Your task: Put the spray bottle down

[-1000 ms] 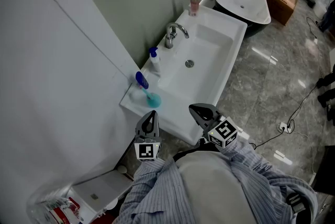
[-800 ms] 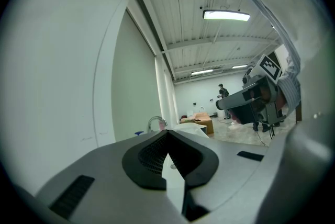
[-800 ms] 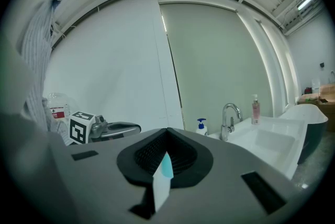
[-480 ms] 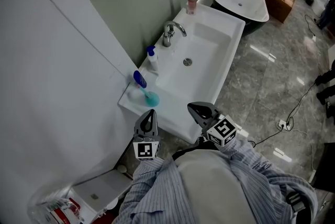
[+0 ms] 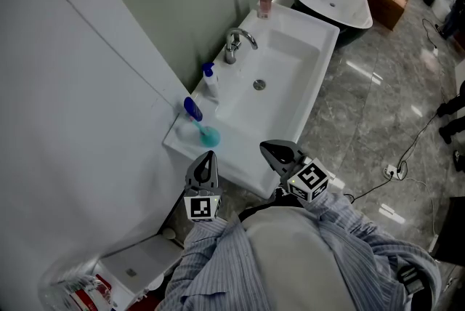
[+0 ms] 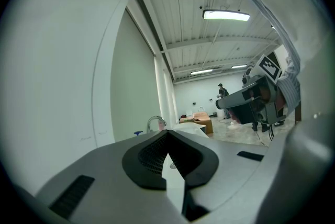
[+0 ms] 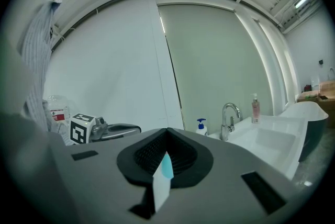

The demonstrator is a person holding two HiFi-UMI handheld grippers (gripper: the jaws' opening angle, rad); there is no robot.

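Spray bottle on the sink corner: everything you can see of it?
The spray bottle has a dark blue trigger head and a see-through body, teal toward the base; it looks like plastic. It rests on the near left corner of the white sink, close to the wall, a white pump bottle just beyond it. Upright or tilted can't be told from above. The left gripper and right gripper are clear of it, jaws together.

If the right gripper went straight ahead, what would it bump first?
Probably the sink's near edge, with the teal thing just behind it in line with the right gripper; depth is hard to judge.
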